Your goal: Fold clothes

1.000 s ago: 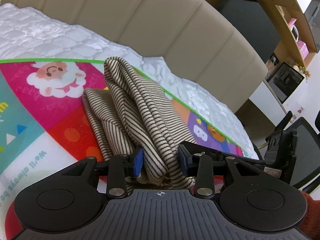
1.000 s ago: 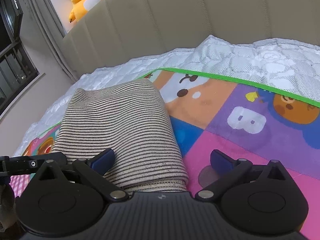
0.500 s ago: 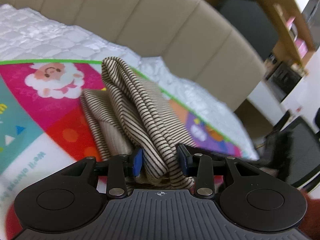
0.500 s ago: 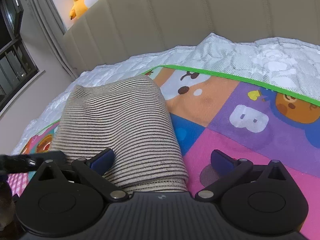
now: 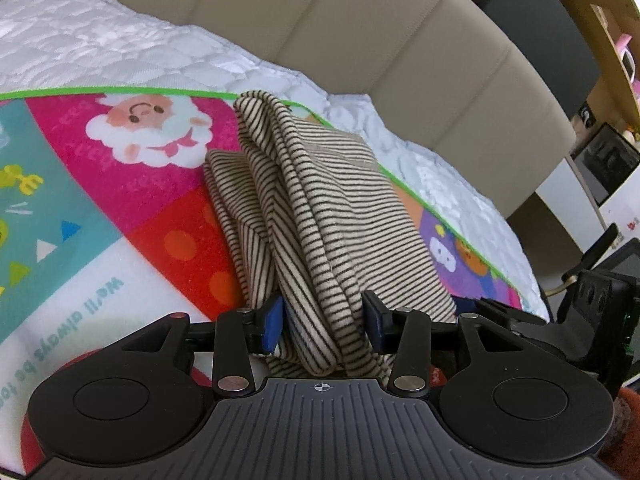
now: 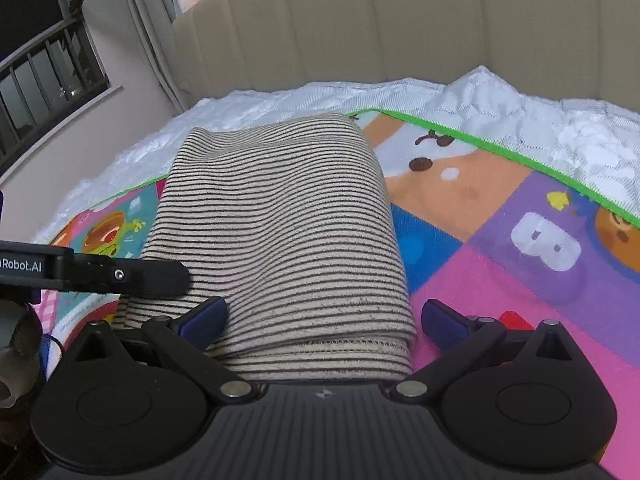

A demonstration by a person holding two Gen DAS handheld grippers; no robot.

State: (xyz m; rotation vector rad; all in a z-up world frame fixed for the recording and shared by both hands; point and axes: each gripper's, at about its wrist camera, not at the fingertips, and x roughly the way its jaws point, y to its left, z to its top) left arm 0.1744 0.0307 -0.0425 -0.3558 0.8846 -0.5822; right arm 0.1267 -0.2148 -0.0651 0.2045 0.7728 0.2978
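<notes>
A beige garment with thin black stripes (image 5: 320, 208) lies folded on a colourful play mat (image 5: 120, 208). My left gripper (image 5: 324, 320) is shut on a bunched edge of the garment, blue pads pressing the folds. In the right wrist view the same garment (image 6: 280, 220) is a smooth folded bundle. My right gripper (image 6: 322, 318) is open, its jaws wide apart around the garment's near end. The left gripper's finger (image 6: 120, 276) shows at the left of that view.
The mat (image 6: 500, 272) lies on a white quilted mattress (image 5: 100, 52) against a beige padded headboard (image 5: 400, 40). A desk and shelves stand at the right (image 5: 600, 80). A window and curtain are at the left (image 6: 60, 60).
The right wrist view has tilted up and moved in a little over the garment. The left gripper keeps its hold with little movement.
</notes>
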